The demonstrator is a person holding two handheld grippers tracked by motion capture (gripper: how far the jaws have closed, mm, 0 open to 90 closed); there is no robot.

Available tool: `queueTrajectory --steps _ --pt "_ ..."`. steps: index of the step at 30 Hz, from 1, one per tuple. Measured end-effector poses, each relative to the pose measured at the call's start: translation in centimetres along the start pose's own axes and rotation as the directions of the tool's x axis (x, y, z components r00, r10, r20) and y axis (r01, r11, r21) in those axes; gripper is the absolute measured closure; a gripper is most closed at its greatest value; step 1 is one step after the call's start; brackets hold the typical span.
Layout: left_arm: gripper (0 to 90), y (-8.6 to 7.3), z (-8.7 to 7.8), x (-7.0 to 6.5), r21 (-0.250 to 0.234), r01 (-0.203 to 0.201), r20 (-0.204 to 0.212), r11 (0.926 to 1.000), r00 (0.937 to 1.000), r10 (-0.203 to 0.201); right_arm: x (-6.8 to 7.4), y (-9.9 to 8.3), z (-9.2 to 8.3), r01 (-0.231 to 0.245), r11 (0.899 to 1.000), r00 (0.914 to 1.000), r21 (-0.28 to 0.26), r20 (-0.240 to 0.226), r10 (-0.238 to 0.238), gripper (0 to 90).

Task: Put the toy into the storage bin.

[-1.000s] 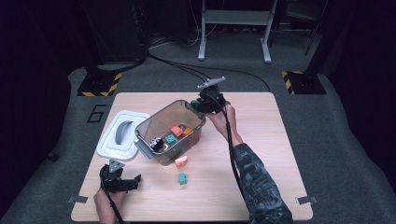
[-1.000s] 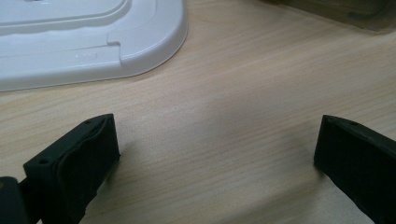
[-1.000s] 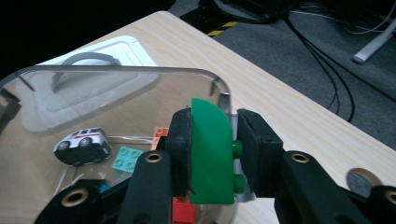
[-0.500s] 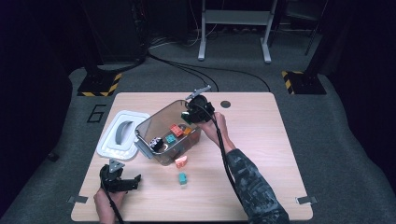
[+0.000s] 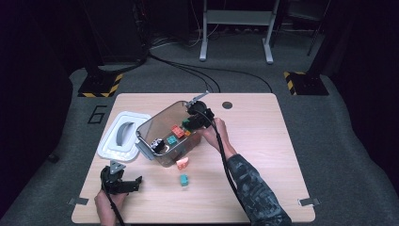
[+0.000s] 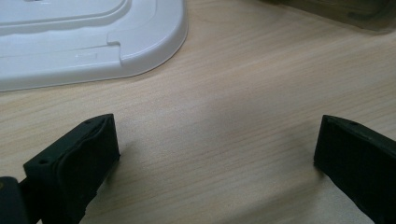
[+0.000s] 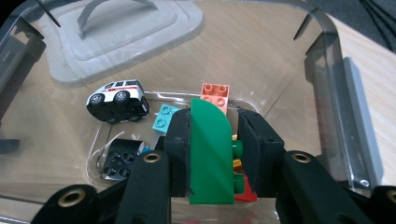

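Between right gripper (image 7: 212, 154) pads, green block (image 7: 210, 149).

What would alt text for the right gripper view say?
The right gripper clamps a green curved block inside a clear plastic bin, above a toy ambulance, a turquoise brick and an orange brick.

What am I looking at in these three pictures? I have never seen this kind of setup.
A person at a wooden table holds a hand-operated two-jaw gripper in each hand. The high view looks down from above; the other two pictures come from cameras riding on the grippers. The right gripper reaches into a clear bin and is shut on a green curved block. In the bin lie a toy car and more blocks. The left gripper rests open on the table near the white lid. Two loose blocks lie in front of the bin.
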State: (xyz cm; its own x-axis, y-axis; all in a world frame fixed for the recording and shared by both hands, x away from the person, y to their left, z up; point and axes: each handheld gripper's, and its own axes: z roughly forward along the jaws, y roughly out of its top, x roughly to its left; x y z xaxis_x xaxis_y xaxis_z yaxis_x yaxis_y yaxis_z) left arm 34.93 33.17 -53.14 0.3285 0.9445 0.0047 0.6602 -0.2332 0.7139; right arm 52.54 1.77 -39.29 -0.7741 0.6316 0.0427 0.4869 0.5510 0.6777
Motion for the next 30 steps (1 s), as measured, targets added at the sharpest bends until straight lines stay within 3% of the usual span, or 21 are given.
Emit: queueTrajectory --steps 4,5,13,19,22,30 --pt "0.0 0.0 0.0 0.0 -0.001 0.001 0.002 1.0 1.0 -0.001 -0.1 -0.3 0.0 -0.009 1.0 1.0 -0.004 -0.001 0.009 56.0" --pt "0.0 0.0 0.0 0.0 0.001 0.001 0.0 1.0 1.0 -0.001 -0.1 -0.4 -0.3 -0.015 1.0 0.9999 -0.002 0.001 0.015 48.7" --pt "0.0 0.0 0.0 0.0 0.005 0.0 0.004 1.0 1.0 0.0 0.0 -1.0 -2.5 -0.009 0.998 0.9999 -0.06 0.012 0.009 26.5" --pt "0.0 0.0 0.0 0.0 0.006 0.0 0.003 1.0 1.0 0.0 0.2 -2.2 -4.0 0.003 0.996 0.9999 -0.093 0.01 -0.002 19.1" --pt "0.0 0.0 0.0 0.0 0.006 -0.001 0.003 1.0 1.0 0.001 0.4 -3.8 -4.9 0.003 0.994 1.0 -0.108 0.005 -0.002 15.1" --pt "0.0 0.0 0.0 0.0 -0.005 0.001 0.002 1.0 1.0 -0.001 0.9 -7.2 -4.4 -0.023 0.994 0.9996 -0.105 -0.021 0.021 13.8"
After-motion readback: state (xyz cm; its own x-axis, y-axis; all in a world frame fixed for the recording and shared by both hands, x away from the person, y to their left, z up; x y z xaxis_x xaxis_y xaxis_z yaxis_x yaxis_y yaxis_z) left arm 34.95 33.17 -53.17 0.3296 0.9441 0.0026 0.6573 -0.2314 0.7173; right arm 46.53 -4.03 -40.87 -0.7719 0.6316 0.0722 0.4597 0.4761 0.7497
